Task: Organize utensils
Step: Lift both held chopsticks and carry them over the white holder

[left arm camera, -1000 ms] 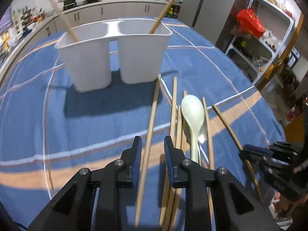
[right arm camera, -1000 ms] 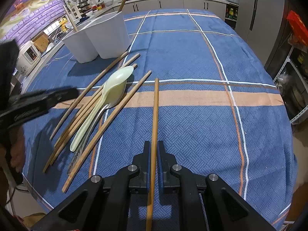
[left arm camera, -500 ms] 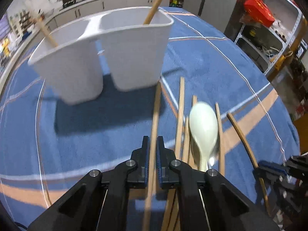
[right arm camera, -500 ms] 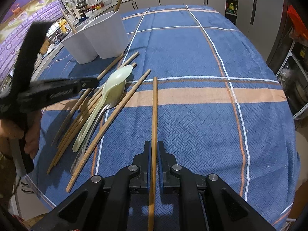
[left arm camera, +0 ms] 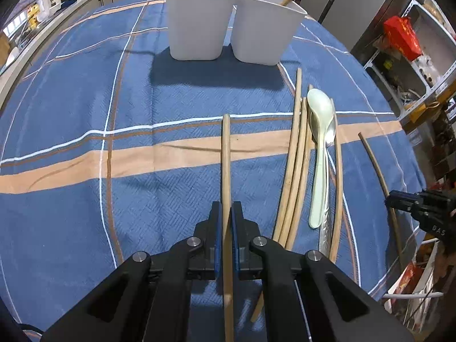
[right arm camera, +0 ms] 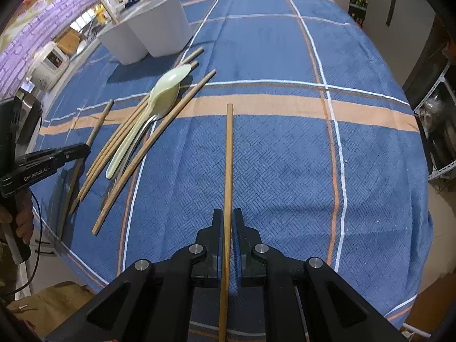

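Observation:
My left gripper [left arm camera: 225,213] is shut on a wooden chopstick [left arm camera: 226,159] and holds it above the blue cloth, pointing toward the white two-compartment holder [left arm camera: 233,22]. Each compartment has one chopstick standing in it. My right gripper [right arm camera: 227,222] is shut on another chopstick [right arm camera: 229,156], lifted over the cloth. Several chopsticks [left arm camera: 296,156], a pale green spoon [left arm camera: 320,142] and a metal spoon [left arm camera: 325,233] under it lie in a pile to the right of the left gripper. The pile also shows in the right wrist view [right arm camera: 148,125], and so does the holder [right arm camera: 148,32].
The table is covered by a blue cloth with orange and white stripes [left arm camera: 85,165]. A metal shelf rack with a red bag [left arm camera: 401,37] stands right of the table. Kitchen counters run along the back. A white appliance [right arm camera: 51,65] stands on a side counter at left.
My left gripper closed on a chopstick, lifted it out of the pile and moved it to the left. My right gripper keeps its chopstick and has risen slightly.

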